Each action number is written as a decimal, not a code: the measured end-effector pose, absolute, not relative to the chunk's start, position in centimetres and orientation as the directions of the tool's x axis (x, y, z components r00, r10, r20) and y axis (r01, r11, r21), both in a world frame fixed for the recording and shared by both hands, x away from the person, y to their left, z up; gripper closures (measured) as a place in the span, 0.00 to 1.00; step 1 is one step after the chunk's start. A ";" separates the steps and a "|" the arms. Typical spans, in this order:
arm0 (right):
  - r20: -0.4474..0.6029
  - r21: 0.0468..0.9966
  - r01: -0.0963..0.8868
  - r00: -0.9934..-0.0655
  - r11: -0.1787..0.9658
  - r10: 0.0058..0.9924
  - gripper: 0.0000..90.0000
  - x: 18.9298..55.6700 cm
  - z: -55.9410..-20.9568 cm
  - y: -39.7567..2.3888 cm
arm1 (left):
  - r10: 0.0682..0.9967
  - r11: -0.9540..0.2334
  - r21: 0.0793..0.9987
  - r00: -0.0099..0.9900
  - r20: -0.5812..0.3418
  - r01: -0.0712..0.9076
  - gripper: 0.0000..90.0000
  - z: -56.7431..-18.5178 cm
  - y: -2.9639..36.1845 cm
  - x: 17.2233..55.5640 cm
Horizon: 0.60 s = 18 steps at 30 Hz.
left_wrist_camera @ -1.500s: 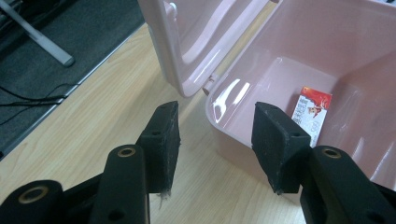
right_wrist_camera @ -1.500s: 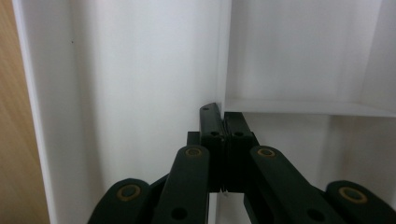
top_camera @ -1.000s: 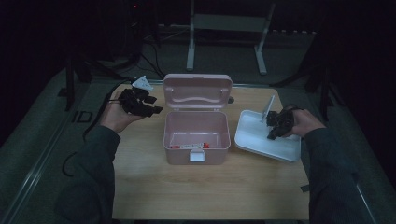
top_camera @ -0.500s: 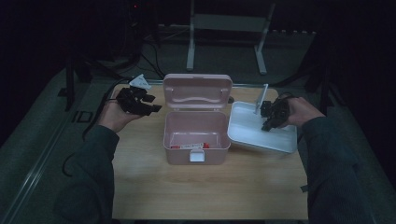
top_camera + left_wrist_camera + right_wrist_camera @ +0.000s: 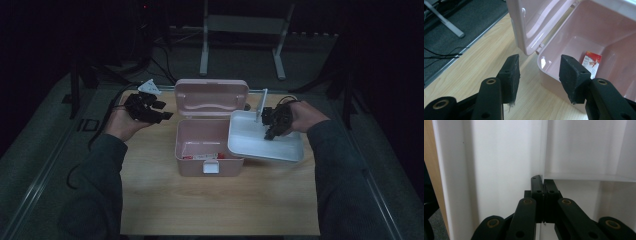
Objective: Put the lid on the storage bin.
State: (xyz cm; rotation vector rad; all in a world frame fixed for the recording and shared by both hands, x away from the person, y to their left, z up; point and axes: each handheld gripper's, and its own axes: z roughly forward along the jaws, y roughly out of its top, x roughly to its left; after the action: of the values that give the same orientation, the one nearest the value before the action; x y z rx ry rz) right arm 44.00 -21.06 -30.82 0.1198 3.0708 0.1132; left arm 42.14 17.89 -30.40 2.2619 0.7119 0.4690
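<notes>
- The right gripper (image 5: 272, 127) pinches the white tray's (image 5: 250, 145) divider (image 5: 543, 150), evidently to carry it over the pink box (image 5: 195, 145).
- The left gripper (image 5: 159, 112) is spread, empty, clear of the lid (image 5: 211, 98).

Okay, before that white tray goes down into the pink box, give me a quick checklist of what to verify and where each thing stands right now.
1. Right gripper clamped on the tray divider: ok, jaws shut on the thin wall.
2. Box lid open: ok, it stands upright behind.
3. Tray lined up with the box: not ok, it overlaps the right rim and hangs off to the right.
4. Box floor free: not ok, a red-and-white packet lies inside; whether the tray clears it, cannot tell.
5. Left gripper out of the way: ok, open, beside the box's left corner, holding nothing.
</notes>
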 end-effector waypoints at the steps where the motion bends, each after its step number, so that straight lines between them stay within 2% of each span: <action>1: -0.063 0.075 0.068 -0.995 0.995 0.073 0.99 44.0 -30.8 -20.6 | 0.610 -0.597 0.720 0.783 0.123 0.353 0.56 -30.4 17.9 42.1; 18: -0.054 0.112 -0.008 -0.999 0.994 -0.002 0.99 44.3 -31.0 -13.9 | 0.604 -0.589 0.730 0.789 0.112 0.347 0.56 -30.3 18.1 42.0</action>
State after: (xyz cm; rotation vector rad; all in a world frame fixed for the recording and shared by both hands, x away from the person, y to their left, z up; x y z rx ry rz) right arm 44.30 -13.94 -31.02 -0.0083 3.0825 0.1740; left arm 42.01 18.07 -30.28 2.2490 0.7003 0.4559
